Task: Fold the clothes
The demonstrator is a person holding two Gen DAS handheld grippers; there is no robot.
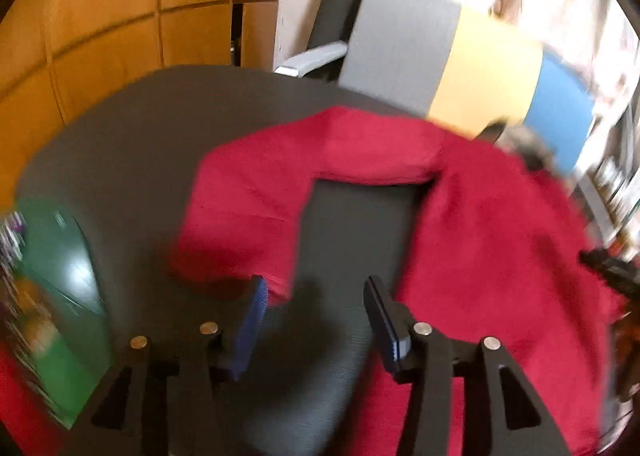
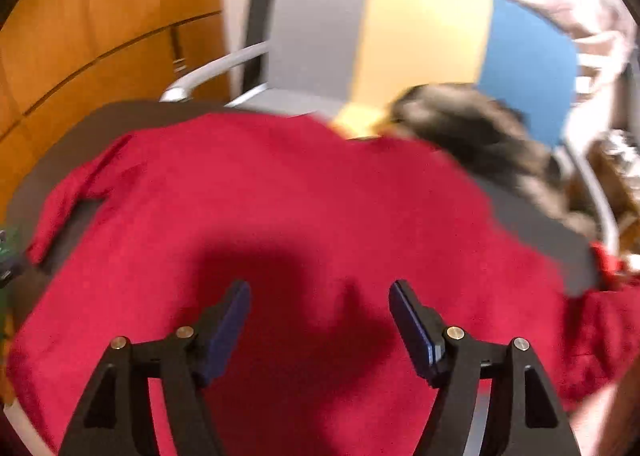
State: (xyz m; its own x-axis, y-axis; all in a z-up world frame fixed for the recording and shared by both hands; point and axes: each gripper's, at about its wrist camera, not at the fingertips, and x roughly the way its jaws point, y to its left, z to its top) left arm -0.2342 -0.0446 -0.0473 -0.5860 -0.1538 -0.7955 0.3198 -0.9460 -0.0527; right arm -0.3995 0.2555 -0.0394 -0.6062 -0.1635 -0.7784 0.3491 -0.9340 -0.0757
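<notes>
A red long-sleeved garment (image 1: 492,240) lies spread on a dark grey table (image 1: 132,160). Its left sleeve (image 1: 248,208) bends back toward me, with the cuff just ahead of my left gripper (image 1: 314,288). That gripper is open and empty over bare table between sleeve and body. In the right wrist view the garment's body (image 2: 280,196) fills the table. My right gripper (image 2: 320,292) is open and empty just above the cloth and casts a shadow on it. The far sleeve (image 2: 608,316) hangs off the right edge. Both views are motion-blurred.
A chair with grey, yellow and blue panels (image 2: 400,36) stands behind the table, also in the left wrist view (image 1: 480,72). A dark furry thing (image 2: 480,128) lies at the table's back right. Wooden panelling (image 1: 100,16) is at left. A green object (image 1: 52,288) sits beyond the left edge.
</notes>
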